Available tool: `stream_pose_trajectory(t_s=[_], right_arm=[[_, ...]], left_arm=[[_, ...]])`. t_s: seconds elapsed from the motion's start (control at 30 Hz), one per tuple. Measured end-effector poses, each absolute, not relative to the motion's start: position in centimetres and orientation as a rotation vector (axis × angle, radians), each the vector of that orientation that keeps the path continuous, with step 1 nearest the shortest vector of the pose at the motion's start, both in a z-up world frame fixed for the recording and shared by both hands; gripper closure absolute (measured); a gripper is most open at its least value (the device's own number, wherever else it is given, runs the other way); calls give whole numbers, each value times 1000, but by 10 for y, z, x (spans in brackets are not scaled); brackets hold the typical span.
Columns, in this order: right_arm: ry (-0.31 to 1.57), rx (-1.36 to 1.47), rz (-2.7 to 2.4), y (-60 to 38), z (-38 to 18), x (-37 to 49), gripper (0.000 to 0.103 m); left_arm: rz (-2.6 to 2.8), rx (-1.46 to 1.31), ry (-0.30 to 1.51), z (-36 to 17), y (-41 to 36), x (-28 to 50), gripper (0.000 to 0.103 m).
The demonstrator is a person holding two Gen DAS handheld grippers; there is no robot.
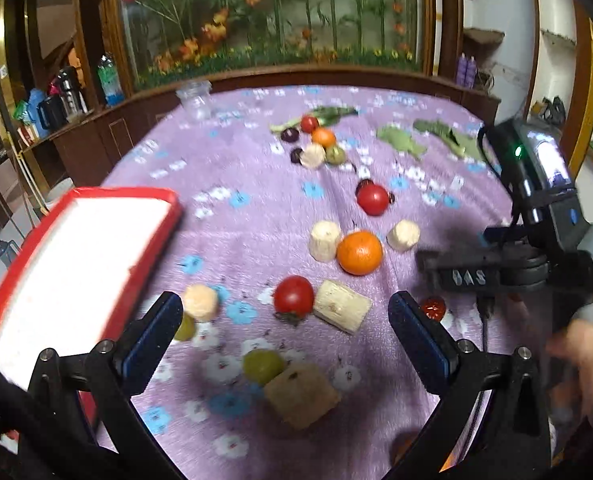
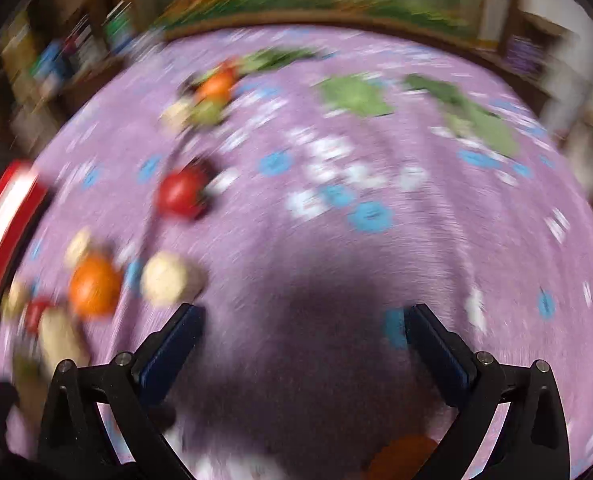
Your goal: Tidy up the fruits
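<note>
1. the left tool (image 1: 284,312) is hovering over the tabletop (image 1: 256,184), which is wearing a purple flowered cloth; its fingers are standing wide apart with nothing between them.
2. just ahead of that gap, a red tomato (image 1: 293,295) is touching a pale cut chunk (image 1: 342,306); a green grape (image 1: 263,366) and a brown chunk (image 1: 301,394) are lying closer in, side by side.
3. further out, an orange (image 1: 359,252) is sitting between two pale chunks, with a second red tomato (image 1: 372,199) beyond it.
4. at the far side, a small cluster of fruit (image 1: 316,142) is gathering near green leaves (image 1: 400,140).
5. a red tray with a white inside (image 1: 76,256) is lying at the left of the tabletop, apart from the fruit and holding none that can be seen.
6. the right tool (image 2: 302,320) is showing its fingers wide apart over bare cloth, holding nothing; its view is heavily blurred.
7. in the left wrist view, the right tool's body (image 1: 536,248) is appearing at the right edge, with a hand (image 1: 588,352) gripping its handle.
8. a small red fruit (image 1: 433,307) is lying just beside the left tool's right finger (image 1: 416,328).
</note>
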State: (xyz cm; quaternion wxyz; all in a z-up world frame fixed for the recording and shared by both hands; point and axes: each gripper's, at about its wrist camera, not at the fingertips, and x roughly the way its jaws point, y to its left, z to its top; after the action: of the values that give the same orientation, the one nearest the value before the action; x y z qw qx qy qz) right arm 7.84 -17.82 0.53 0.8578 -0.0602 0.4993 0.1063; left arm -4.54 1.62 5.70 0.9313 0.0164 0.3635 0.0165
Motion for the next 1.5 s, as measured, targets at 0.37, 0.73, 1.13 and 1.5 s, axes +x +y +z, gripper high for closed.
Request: stream_pose_trajectory(t_s=[0.37, 0.73, 1.13, 1.5], right_arm=[[601, -48, 342, -202, 118, -43, 0], [730, 7, 331, -194, 101, -53, 0], [695, -25, 205, -198, 103, -62, 0], [677, -33, 231, -194, 104, -65, 0]], left_arm=[[39, -47, 691, 78, 41, -73, 0], [60, -65, 691, 71, 51, -83, 0], [62, -79, 692, 64, 54, -86, 0], [54, -52, 719, 56, 49, -81, 0]])
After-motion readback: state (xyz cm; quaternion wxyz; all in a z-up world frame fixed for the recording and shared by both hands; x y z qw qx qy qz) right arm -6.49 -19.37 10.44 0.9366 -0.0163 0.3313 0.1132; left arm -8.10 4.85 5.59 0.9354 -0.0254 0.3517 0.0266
